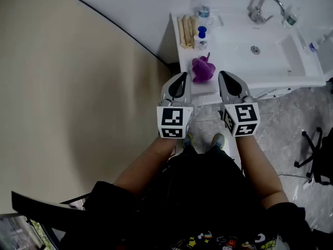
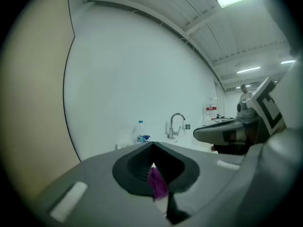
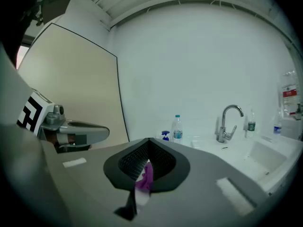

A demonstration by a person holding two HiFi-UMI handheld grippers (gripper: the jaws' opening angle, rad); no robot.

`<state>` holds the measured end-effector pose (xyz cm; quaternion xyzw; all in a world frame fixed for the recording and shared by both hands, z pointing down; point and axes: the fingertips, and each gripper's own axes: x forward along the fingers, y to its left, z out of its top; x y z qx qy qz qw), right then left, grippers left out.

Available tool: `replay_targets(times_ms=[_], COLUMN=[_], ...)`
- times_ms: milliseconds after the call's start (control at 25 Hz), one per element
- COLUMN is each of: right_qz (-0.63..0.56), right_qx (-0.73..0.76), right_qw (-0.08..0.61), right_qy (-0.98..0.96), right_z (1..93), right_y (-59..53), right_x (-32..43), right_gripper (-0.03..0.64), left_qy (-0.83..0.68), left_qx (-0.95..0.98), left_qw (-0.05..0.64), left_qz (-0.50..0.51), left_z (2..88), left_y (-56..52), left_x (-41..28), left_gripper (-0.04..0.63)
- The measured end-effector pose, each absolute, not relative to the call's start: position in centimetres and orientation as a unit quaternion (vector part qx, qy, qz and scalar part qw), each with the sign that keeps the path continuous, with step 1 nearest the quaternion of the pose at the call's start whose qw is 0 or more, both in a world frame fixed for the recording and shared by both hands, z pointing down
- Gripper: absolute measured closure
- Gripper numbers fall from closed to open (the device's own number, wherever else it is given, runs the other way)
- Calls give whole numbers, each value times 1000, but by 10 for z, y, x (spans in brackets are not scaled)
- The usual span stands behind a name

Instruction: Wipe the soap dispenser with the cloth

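Note:
The soap dispenser, a small white bottle with a blue pump, stands on the white sink counter behind a crumpled purple cloth. My left gripper hovers just left of the cloth at the counter's front edge, shut and empty. My right gripper is just right of the cloth, also shut and empty. In the left gripper view the cloth shows through the slit between the closed jaws, with the dispenser far behind. The right gripper view shows the cloth and the dispenser the same way.
A water bottle stands behind the dispenser, beside light wooden pieces. The basin and faucet lie to the right. A beige wall runs along the left. An office chair stands on the floor at right.

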<state>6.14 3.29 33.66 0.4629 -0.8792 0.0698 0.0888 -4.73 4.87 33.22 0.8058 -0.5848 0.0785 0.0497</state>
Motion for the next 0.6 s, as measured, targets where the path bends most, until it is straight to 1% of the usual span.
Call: replay_targets(times_ms=[200,320,480,600], right_qz=[67,68,81,102], right_qx=[447,429,391,361], right_qw=[89,104,152,198], right_qy=[-887,-895,-904,-906], right_z=[342,353,385,422], right_y=[33,30,18,5], right_x=[60,59,55,50], right_gripper=[595,585,496,456], left_qy=[-591,-597,-607,-622], left_qx=[801,796,787,773], left_qw=[50,48,64,75], left_qz=[81,84,89,99], left_z=[336,339,347,361], left_y=[49,49,47,43], left_x=[-47,-44,-34,-30], left_gripper=[595,595,595,595])
